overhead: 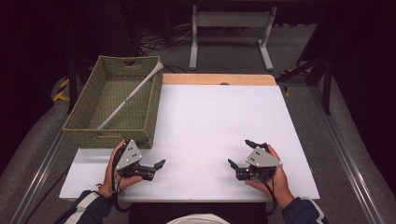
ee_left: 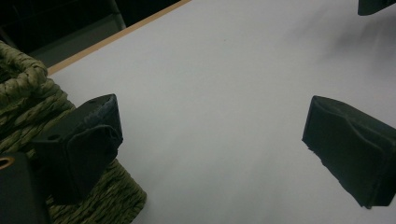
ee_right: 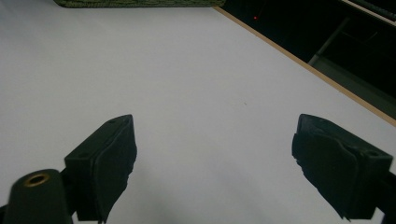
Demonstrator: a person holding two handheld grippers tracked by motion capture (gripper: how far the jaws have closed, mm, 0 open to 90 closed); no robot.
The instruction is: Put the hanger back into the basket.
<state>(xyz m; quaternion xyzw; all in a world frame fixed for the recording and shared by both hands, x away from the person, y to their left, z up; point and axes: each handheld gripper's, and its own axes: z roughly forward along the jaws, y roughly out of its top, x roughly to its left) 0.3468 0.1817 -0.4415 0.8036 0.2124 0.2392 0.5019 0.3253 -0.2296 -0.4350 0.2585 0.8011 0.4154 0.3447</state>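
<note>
A green woven basket (overhead: 112, 100) stands on the back left of the white table (overhead: 219, 116). A long white rod (overhead: 130, 95) lies slanted inside it, one end resting on the far right rim. My left gripper (overhead: 153, 157) is held low near the table's front left, open, with nothing between its jaws. In the left gripper view, my left gripper (ee_left: 212, 112) has its left jaw right beside the basket's (ee_left: 109, 200) near corner. My right gripper (overhead: 239, 152) rests near the front right, also open and holding nothing. In the right gripper view, my right gripper (ee_right: 215, 126) looks over bare table.
The table's wooden back edge (overhead: 217, 79) runs behind the white top. A white metal frame (overhead: 231, 28) stands on the floor beyond it. The basket's side (ee_right: 140, 3) shows far off in the right gripper view. The other gripper's jaw (ee_left: 376, 5) sits at the top right of the left gripper view.
</note>
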